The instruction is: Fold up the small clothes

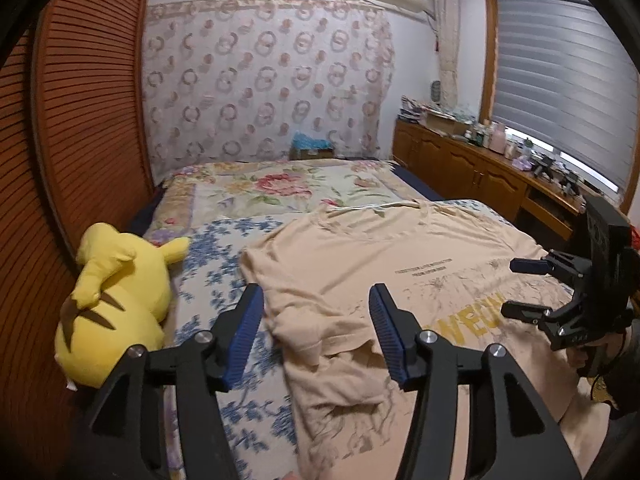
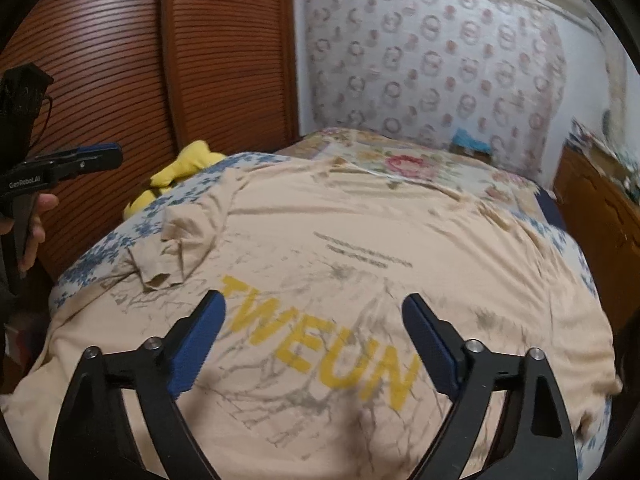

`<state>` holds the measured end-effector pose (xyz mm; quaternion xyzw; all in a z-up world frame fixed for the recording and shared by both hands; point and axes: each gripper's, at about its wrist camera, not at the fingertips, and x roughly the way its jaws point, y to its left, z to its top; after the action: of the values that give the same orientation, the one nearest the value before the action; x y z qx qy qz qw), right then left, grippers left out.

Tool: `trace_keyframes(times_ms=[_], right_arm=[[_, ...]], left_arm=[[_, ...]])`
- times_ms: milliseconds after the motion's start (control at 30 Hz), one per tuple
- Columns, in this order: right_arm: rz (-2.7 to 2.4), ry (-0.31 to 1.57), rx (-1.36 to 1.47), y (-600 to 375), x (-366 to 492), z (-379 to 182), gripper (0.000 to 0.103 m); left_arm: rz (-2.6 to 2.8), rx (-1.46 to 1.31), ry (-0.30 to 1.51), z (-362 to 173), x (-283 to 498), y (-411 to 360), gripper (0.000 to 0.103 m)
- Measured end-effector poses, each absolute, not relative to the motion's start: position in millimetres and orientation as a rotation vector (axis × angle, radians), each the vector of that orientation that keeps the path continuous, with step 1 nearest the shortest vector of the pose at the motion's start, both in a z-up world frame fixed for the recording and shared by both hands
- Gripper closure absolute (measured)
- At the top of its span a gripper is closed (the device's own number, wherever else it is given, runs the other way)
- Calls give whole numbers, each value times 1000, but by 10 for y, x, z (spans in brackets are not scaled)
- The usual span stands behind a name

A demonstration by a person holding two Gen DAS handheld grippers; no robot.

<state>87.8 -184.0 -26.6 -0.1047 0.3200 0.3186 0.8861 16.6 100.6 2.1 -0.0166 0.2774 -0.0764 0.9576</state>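
Hovering spread and empty, both tongs [image 1: 316,304] [image 2: 314,312] hide the blurred beige T-shirt's [image 2: 360,248] near hem.

The left wrist camera looked forward between its own spread fingers from low over the near left part of the bed [image 1: 224,236], facing the patterned curtain [image 1: 264,76] at its far end, with the louvered door [image 1: 80,120] on its left and the right gripper [image 1: 520,286] at its right edge. The right wrist camera sat close above the beige T-shirt [image 2: 320,264], angled a little leftward toward the same door [image 2: 120,60] and curtain [image 2: 432,64]. Both views shared the shirt [image 1: 360,264], the yellow plush toy [image 1: 112,300] and the bed.
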Motion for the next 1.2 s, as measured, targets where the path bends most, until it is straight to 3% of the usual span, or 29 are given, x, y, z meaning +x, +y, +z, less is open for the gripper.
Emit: trace_keyframes(times_ms=[300,733,833,900,1000,1200], right_arm=[[794,670,-298,-1270,1001,-203,40],[988,753,-345,-387,1244,-381,52],[1023,771,-360,-205,1258,-447,57],[1050,786,-354,-111,1266,-478,67],[1086,802,-359,4,1261,-527,73],[1098,839,-459,277,1241,-641,73]], left_arm=[[-73,-50,549,-114,-27,1242,48],[-19,-75,565,-278,-105,1417,47],[-11,-83,571,-317,-128,1464,47],[-7,-89,573,-327,-142,1479,47],[0,-95,580,-373,-159,1511,47],[0,-101,592,-411,-171,1514,47]])
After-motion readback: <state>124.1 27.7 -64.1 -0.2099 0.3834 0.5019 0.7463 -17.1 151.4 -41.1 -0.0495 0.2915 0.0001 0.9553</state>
